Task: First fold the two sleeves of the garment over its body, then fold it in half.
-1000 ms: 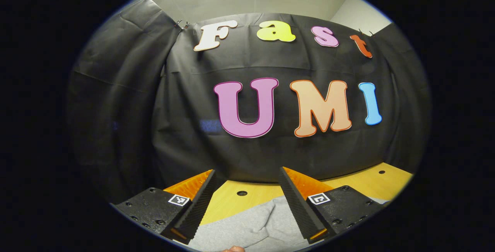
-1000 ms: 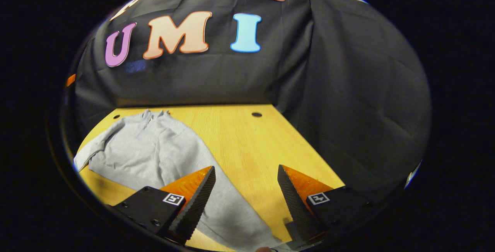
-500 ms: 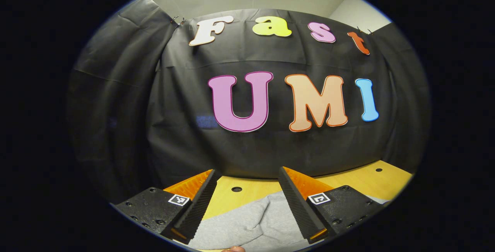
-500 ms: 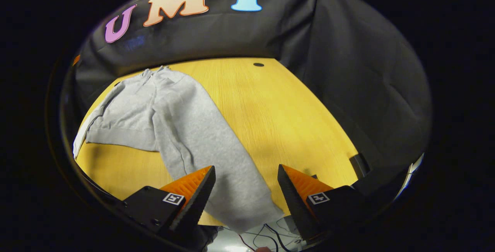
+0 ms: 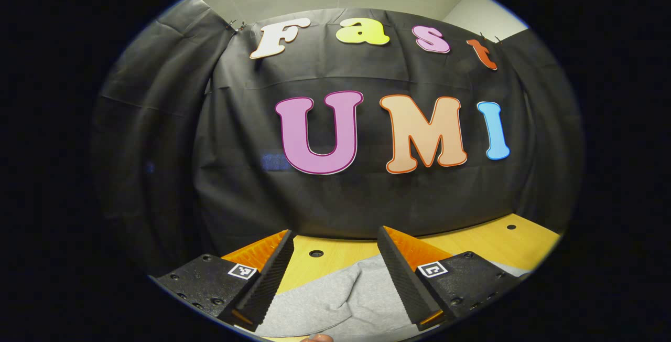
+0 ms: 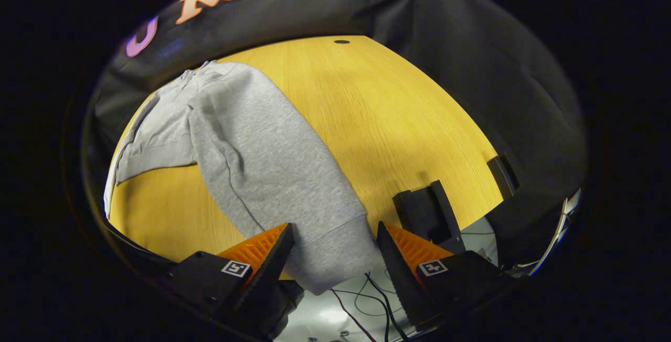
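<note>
The right claw stands wide, both fingers apart and holding nothing, poised above the near end of the grey garment. That near end is a ribbed cuff, and it droops a little past the desk edge at 6 o'clock, above some loose cables. From the cuff the long sleeve runs away toward 11 o'clock, where it meets the garment's body lying at 10 o'clock near the far wall. A dark bracket sits on the desk edge at 4 o'clock, just beside the claw's right finger.

The step in hand, as I judge it, is taking this sleeve to fold it over the body. To do it well, the right claw should come down with one finger either side of the cuff band, pinching the ribbing rather than the thinner cloth above it, so the sleeve lifts as one piece. Keep clear of the bracket and the cables while closing. Then carry the cuff in a low arc toward 10 o'clock and lay it flat across the body, without dragging the whole garment.

The left claw is also wide and empty, held above grey cloth that lies between its fingers at 6 o'clock, with the desk beyond. It could pin the body while the sleeve travels.
</note>
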Demonstrator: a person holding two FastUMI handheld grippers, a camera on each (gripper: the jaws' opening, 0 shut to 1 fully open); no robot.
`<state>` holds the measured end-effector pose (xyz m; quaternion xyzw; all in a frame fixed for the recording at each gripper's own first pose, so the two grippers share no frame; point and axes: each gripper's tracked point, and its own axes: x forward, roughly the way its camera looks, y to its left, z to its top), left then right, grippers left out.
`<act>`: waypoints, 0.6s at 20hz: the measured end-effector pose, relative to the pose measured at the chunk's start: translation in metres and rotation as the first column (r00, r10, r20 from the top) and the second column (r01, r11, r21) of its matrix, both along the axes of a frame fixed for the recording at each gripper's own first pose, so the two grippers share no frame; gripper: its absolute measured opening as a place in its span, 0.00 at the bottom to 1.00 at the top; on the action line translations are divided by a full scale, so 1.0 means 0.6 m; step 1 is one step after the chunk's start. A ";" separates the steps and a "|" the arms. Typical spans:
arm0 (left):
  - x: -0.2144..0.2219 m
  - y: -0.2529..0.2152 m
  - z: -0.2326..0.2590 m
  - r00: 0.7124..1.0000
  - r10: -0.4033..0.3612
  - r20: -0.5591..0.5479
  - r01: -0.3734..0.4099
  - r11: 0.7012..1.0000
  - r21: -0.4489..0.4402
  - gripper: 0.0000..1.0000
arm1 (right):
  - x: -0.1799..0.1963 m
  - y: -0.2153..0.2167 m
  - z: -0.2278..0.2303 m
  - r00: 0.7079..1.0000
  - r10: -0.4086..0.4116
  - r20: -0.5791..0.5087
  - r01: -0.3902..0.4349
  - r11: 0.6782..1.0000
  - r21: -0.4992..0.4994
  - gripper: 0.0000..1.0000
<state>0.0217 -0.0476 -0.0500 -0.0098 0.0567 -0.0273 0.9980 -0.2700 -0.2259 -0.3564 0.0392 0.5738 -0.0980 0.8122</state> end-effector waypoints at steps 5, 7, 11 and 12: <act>-0.002 0.005 0.002 1.000 0.005 0.003 -0.005 1.000 0.005 0.95 | 0.008 0.011 -0.001 1.000 0.002 -0.016 -0.002 0.999 0.040 0.53; -0.004 0.008 0.004 1.000 0.007 0.003 -0.007 1.000 0.002 0.95 | 0.011 0.016 -0.003 1.000 -0.002 -0.018 0.003 0.999 0.042 0.16; -0.006 0.024 0.009 1.000 0.028 0.015 -0.028 0.999 0.023 0.95 | 0.026 0.018 0.000 0.999 -0.041 0.002 0.041 0.998 0.044 0.04; -0.005 0.026 0.010 0.999 0.031 0.017 -0.031 0.999 0.026 0.95 | 0.037 0.025 0.006 0.998 -0.062 0.012 0.062 0.996 0.065 0.04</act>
